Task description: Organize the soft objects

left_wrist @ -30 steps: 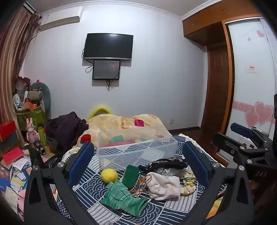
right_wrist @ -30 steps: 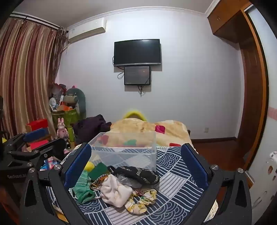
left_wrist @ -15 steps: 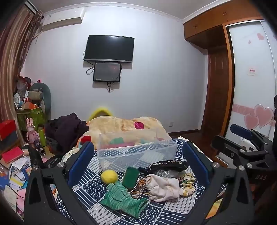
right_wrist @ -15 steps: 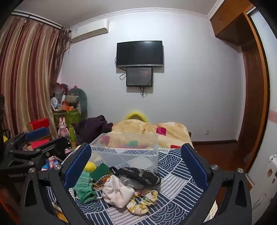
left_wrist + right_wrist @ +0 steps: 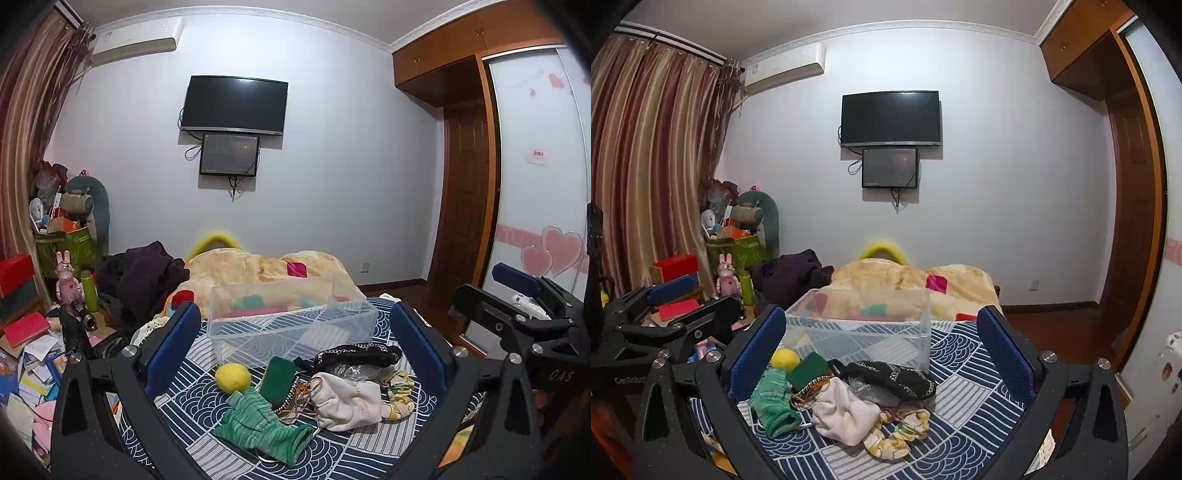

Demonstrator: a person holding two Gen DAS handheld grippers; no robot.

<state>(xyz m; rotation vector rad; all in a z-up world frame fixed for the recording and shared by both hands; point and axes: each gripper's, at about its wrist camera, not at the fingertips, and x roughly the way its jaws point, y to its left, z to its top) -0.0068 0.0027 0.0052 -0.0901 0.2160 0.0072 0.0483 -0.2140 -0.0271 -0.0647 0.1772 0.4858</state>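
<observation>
Two grippers: both held above the near end of the bed, each empty.

Left wrist view
- Left gripper [image 5: 293, 343]: jaws spread wide, blue pads framing the heap of soft things, touching none of them.
- Right gripper [image 5: 517, 295]: seen off to the right edge, side-on; jaw state cannot be told from here.
- Clear plastic box [image 5: 291, 321]: sits on the blue wave-pattern cover [image 5: 369, 450], just behind the heap; nothing seen inside it.
- Yellow ball [image 5: 232, 376]: in front of the box's left corner, beside the dark green sponge [image 5: 277, 376].
- Green knitted glove [image 5: 262, 424]: nearest the camera, its fingers up against the ball.
- White pouch [image 5: 347, 402]: right of the glove, orange cord tangled at its mouth.
- Black patterned cloth [image 5: 356, 354]: behind the pouch, close to the box front.
- Yellow floral scrunchie [image 5: 399, 398]: at the pouch's right side.

Right wrist view
- Right gripper [image 5: 881, 350]: jaws wide apart, gripping nothing, heap lying between the pads.
- Left gripper [image 5: 676, 306]: at the left edge, side-on.
- Box [image 5: 864, 325]: upright, behind the heap.
- Glove [image 5: 772, 402]: leftmost of the heap, ball [image 5: 785, 359] and sponge [image 5: 808, 371] just behind it.
- Pouch [image 5: 842, 413]: centre, black cloth [image 5: 890, 376] behind, scrunchie [image 5: 897, 432] at front right.
- Wall: television [image 5: 890, 118] with a smaller screen [image 5: 890, 168] under it.
</observation>
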